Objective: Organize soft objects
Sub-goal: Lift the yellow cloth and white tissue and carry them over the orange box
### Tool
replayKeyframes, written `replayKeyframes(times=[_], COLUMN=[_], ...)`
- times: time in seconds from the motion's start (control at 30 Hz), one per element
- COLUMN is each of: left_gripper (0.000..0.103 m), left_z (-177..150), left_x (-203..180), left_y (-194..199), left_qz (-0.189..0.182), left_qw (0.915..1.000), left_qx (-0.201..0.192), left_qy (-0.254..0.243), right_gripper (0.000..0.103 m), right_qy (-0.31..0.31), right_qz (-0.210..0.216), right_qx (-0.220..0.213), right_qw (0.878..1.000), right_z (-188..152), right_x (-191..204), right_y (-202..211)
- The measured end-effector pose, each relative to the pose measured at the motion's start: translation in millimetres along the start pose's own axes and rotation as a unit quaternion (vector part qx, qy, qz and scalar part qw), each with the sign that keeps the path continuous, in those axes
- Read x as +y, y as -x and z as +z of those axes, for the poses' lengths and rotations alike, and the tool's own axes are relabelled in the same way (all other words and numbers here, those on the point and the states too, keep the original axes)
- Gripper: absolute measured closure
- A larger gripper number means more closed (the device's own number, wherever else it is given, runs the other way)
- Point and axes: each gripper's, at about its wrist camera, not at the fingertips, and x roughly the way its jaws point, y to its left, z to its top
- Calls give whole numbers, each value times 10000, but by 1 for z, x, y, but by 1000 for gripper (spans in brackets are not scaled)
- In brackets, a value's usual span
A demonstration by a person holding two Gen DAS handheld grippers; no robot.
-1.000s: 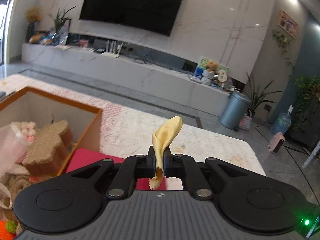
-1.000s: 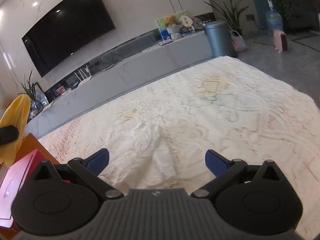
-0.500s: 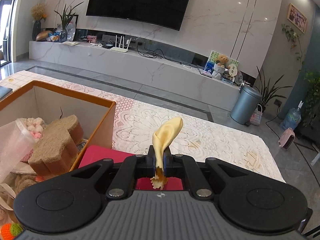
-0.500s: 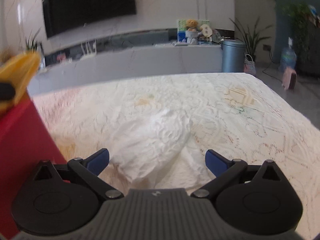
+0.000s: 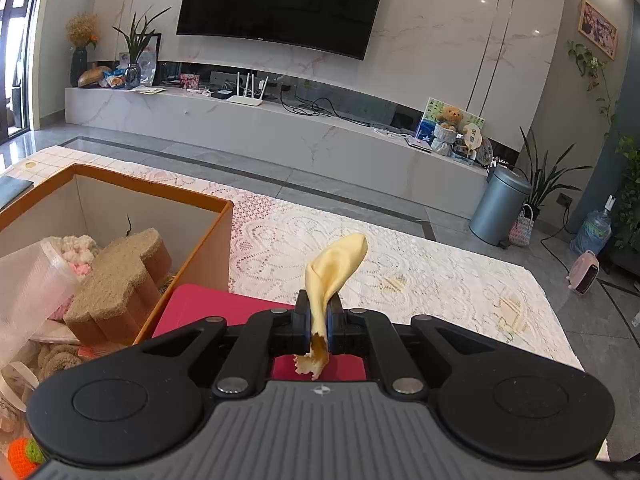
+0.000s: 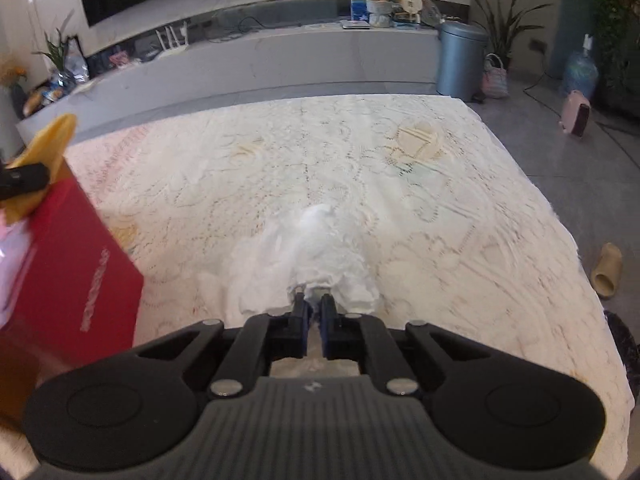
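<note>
Closed since half a second ago: right gripper [image 6: 315,312], its jaws then spread wide on either side of the white tissue [image 6: 304,256], now pinched narrow on the tissue's near edge, the crumpled bulk lying ahead on the lace tablecloth [image 6: 440,208]. Unchanged: left gripper [image 5: 318,320], clamped on a limp yellow cloth [image 5: 334,268] that stands up between the jaws, held above the red box [image 5: 208,304] just beside the orange-rimmed bin [image 5: 160,190]. Bin contents: a tan sponge block [image 5: 120,280], pink-and-white fluffy item, clear plastic bag, other soft pieces; an orange knitted piece shows at the lower left, and whether it is inside the bin cannot be told. Step in hand, as judged: lift the tissue clear and carry it leftward to the bin. Advice: raise it straight up so the loose folds come free without dragging the lace; confirm the pinch holds more than one thin layer; pass above the red box's edge. Surface: cream lace over a table, a few faint yellowish patches. Room: marble wall, dark television, long low console with router and teddy bear, grey bin, potted plants, water bottle, a slipper on the grey tile floor.
</note>
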Motion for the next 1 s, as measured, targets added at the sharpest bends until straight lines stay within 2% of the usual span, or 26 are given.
replayKeyframes(times=[0.03,0.07,0.13,0.2,0.27,0.37,0.5,0.53,0.67,0.8,1.0], left_gripper=[95,95,95,95,95,95,94,94,94,94,94], left_z=[-1,-1,-3,-5,-4,-5,-4,-3,-3,-3,-2], left_x=[-1,-2,-4,-6,-7,-7,-2,-1,4,6,8], left_y=[0,1,2,3,3,3,2,2,3,3,5], left_qz=[-4,2,22,-23,-104,-131,-241,-266,-344,-354,-473], left_qw=[10000,10000,10000,10000,9999,9999,9996,9995,9988,9987,9976], left_qx=[-3,-12,-21,8,45,58,103,117,178,182,274], left_qy=[-4,-5,-58,-89,-75,9,134,147,310,331,415], right_gripper=[84,52,11,9,3,3,3,3,2,3,3], right_qy=[155,251,301,374,342,410,575,570,625,664,680], right_qz=[63,68,-122,-313,-409,-524,-933,-907,-569,-638,-538], right_qx=[116,245,471,465,279,-49,-618,-714,-491,62,346], right_qw=[9998,9994,9984,9977,9982,9978,9921,9917,9952,9957,9956], right_z=[-6,-11,-16,-16,-15,-10,-2,1,6,2,-1], right_x=[-1,-1,0,1,1,5,24,28,40,46,45], right_y=[2,0,-7,-9,-8,-10,-19,-20,-38,-64,-66])
